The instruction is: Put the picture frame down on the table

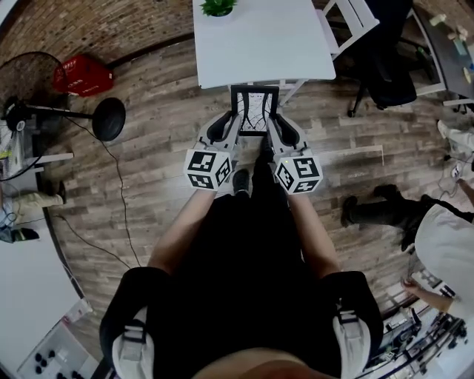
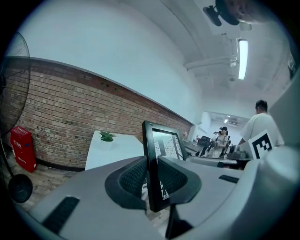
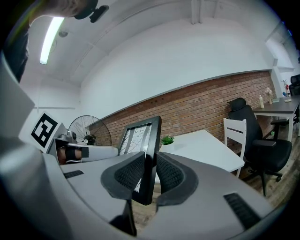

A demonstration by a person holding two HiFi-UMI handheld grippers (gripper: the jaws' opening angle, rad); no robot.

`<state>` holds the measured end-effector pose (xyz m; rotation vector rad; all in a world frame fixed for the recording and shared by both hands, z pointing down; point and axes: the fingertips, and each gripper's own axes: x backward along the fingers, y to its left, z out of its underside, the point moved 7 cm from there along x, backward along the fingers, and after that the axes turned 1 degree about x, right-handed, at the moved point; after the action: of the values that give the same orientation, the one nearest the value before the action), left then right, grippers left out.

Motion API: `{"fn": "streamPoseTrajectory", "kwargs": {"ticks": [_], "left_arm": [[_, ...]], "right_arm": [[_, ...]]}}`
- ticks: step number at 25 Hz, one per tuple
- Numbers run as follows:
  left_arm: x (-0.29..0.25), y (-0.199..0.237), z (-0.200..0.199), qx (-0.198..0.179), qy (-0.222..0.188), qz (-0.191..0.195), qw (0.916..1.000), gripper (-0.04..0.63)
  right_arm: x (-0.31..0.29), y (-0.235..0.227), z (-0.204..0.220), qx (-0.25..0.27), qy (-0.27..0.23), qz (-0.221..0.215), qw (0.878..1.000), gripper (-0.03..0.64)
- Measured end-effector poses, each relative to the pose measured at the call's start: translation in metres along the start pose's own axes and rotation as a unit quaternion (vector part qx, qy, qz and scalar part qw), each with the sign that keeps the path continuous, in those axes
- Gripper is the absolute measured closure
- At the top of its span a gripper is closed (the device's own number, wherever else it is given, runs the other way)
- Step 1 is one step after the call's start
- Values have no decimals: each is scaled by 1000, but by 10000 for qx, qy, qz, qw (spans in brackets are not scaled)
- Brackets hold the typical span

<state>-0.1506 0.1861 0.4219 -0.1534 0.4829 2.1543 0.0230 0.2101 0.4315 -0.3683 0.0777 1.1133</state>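
The picture frame [image 1: 254,111] is held upright in the air, clear of the table [image 1: 259,52], just short of its near edge and over the wooden floor [image 1: 148,170]. Its left border is pinched by the left gripper [image 1: 235,118], and its right border by the right gripper [image 1: 272,118]. In the left gripper view the black border is seen standing between the two ribbed pads [image 2: 133,178], which are closed against its front and back faces. The frame rises well above the jaws, and its lower corner is seen just below them. The same hold is shown in the right gripper view, with the pads pressed on either face of the border. A small green plant [image 1: 218,7] is seen at the table's far edge.
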Motion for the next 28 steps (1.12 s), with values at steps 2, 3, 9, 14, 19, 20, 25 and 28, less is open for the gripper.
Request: {"fn": "streamPoseTrajectory", "kwargs": {"ticks": [2,3,9,14,19,20,25,28], "left_arm": [[-8,2,-3,29,13,-19,10000,512],[-13,4,-5,44,19,-25,10000,512],[-41,14,-18,119,42,-119,9998,512],[-74,16,-27,148,58,-247,9996,512],[-108,18,-39,218,50,-411,9989,512],[-114,18,-41,231,51,-450,9987,512],[-139,17,-51,297,26,-639,9975,512],[-154,16,-56,317,4,-752,9967,512]], "right_arm": [[-7,-6,-4,-4,24,-15,10000,541],[-11,-10,-6,-8,35,-22,10000,541],[-38,-30,-18,-26,104,-114,9999,541],[-60,-60,-31,12,160,-256,9995,541],[-84,-91,-46,66,255,-420,9988,541],[-88,-96,-48,67,276,-462,9985,541],[-107,-121,-61,85,364,-664,9971,541],[-117,-136,-66,80,408,-785,9960,541]]}}
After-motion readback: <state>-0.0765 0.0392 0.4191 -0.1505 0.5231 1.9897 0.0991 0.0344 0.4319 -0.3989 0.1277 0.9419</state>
